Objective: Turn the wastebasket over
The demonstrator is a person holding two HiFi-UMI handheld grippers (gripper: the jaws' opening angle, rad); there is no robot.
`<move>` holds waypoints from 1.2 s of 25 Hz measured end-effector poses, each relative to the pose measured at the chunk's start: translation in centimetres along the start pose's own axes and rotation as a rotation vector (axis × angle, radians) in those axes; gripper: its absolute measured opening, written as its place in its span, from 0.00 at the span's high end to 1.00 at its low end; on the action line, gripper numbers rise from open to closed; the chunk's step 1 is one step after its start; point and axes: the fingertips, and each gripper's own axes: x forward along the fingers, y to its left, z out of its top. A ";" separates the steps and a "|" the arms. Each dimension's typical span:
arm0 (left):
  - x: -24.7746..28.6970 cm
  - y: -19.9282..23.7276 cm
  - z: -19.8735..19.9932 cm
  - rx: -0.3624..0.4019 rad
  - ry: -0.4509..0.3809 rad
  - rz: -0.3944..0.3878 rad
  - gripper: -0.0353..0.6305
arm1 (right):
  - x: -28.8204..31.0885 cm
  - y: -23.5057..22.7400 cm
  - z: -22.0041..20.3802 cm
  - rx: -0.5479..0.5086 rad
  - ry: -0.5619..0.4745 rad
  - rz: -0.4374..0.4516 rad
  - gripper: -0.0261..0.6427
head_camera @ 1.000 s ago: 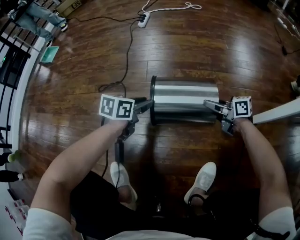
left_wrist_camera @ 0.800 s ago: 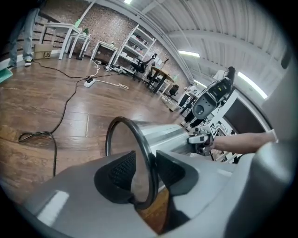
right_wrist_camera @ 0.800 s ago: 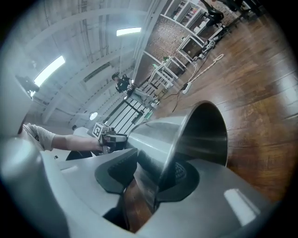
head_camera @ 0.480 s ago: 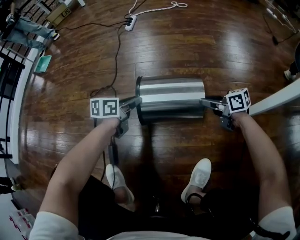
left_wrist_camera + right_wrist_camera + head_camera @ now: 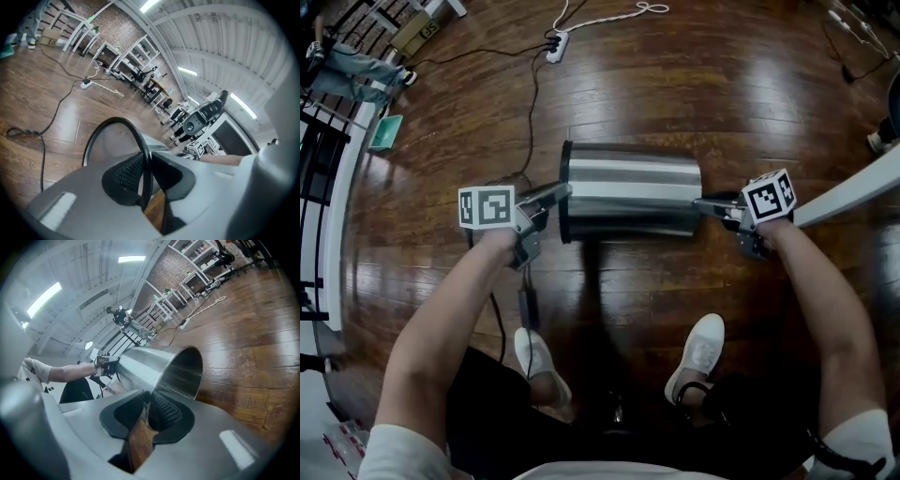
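Both claws have just been closing and now clamp the wastebasket [image 5: 628,192]; against the frame a second ago, its 9 o'clock end sits higher and further left in the head view.

Wastebasket: shiny metal cylinder, lying on its side on the dark wooden floor [image 5: 694,103], long axis running 9 to 3 o'clock, dead centre of the head view.

Left gripper [image 5: 551,195]: at the basket's 9 o'clock end. Its own view shows the black rim [image 5: 140,140] squeezed between the two ribbed pads.

Right gripper [image 5: 708,202]: at the 3 o'clock end. Its own view shows the thin steel edge of the open mouth [image 5: 187,362] pinched between the pads, one pad inside and one outside.

Surroundings, head view:
- Black cable [image 5: 530,103] runs from a white power strip [image 5: 553,45] at 11 o'clock down to a loose tangle just beyond the left gripper, near the basket's black-rimmed end. Nearest thing to the basket.
- White cord [image 5: 619,14] looped at 12 o'clock, well apart.
- Teal object [image 5: 382,131] at 10 o'clock, beside black railings.
- White slanted bar [image 5: 853,192] at 3 o'clock, just behind the right gripper.
- Person's two white shoes [image 5: 701,347] at 6 o'clock, near the basket but apart from it.
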 end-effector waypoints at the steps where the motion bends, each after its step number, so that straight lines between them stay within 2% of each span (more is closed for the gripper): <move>1: -0.8 -0.7 0.8 0.028 0.000 -0.003 0.86 | 0.8 0.3 -0.3 -0.006 0.016 0.005 0.86; 4: -2.7 -2.0 2.3 0.149 0.030 0.028 0.86 | 3.6 1.1 -1.7 -0.015 0.061 0.014 0.85; 7: -3.3 -3.3 2.9 0.287 0.063 0.055 0.86 | 5.6 1.2 -3.2 -0.034 0.110 -0.018 0.84; 13: -0.4 -7.6 1.9 0.546 0.119 0.055 0.85 | 5.4 -1.0 -6.7 -0.091 0.316 -0.127 0.81; 16: 1.1 -9.5 1.7 0.629 0.142 0.053 0.85 | 5.1 -1.7 -8.6 -0.149 0.466 -0.177 0.82; 20: 2.9 -11.4 1.3 0.688 0.163 0.045 0.86 | 4.3 -1.4 -11.3 -0.278 0.716 -0.193 0.81; 22: 3.6 -12.3 0.8 0.716 0.175 0.031 0.86 | 3.6 -1.2 -11.4 -0.347 0.781 -0.211 0.81; 24: 4.4 -13.4 0.0 0.749 0.198 0.010 0.86 | 3.1 -0.6 -9.8 -0.395 0.768 -0.226 0.82; 30: 6.6 -16.6 -2.8 0.896 0.282 -0.016 0.86 | 1.4 2.3 -3.0 -0.423 0.610 -0.227 0.82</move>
